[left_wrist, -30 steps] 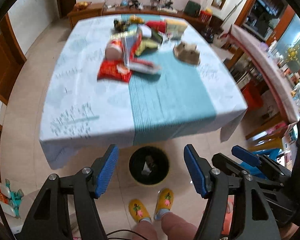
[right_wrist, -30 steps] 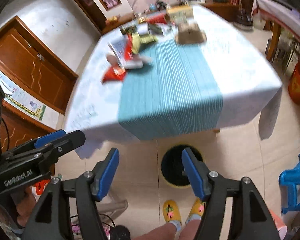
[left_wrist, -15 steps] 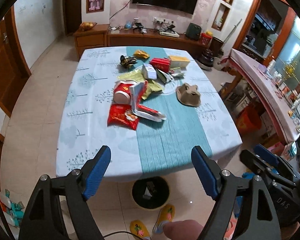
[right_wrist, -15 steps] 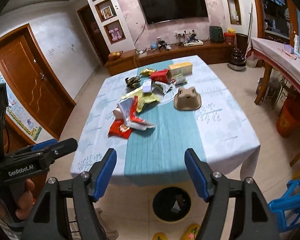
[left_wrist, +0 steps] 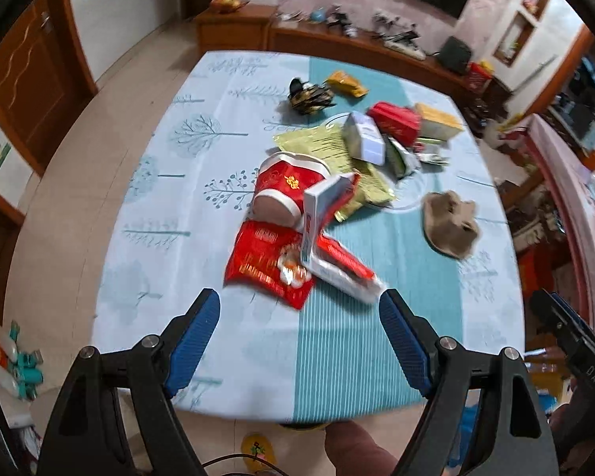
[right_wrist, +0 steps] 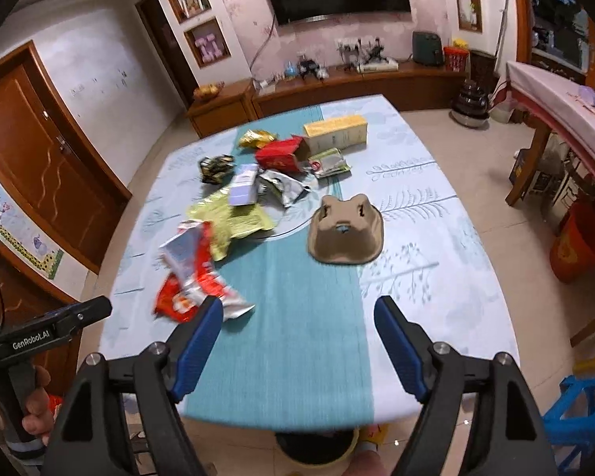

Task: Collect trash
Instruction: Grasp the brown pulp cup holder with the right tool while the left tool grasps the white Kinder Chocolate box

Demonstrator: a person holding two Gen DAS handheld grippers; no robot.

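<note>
My left tongs (left_wrist: 299, 335) hang released, blue pads spread wide and empty, above the near edge of the tabletop (left_wrist: 146, 246). My right tongs (right_wrist: 297, 341) are likewise released and hold nothing, over the teal strip that runs down the cloth.

Just beyond the left tongs lies a red snack bag (left_wrist: 263, 263), with a white and red carton (left_wrist: 327, 234) resting partly over it. Behind these a red paper cup (left_wrist: 287, 186) lies on its side, touching a yellow-green wrapper (left_wrist: 329, 150). Farther back sit more boxes and wrappers. A brown pulp cup tray (right_wrist: 345, 236) lies apart to the right. The black bin (right_wrist: 317, 446) shows on the floor under the near edge.
</note>
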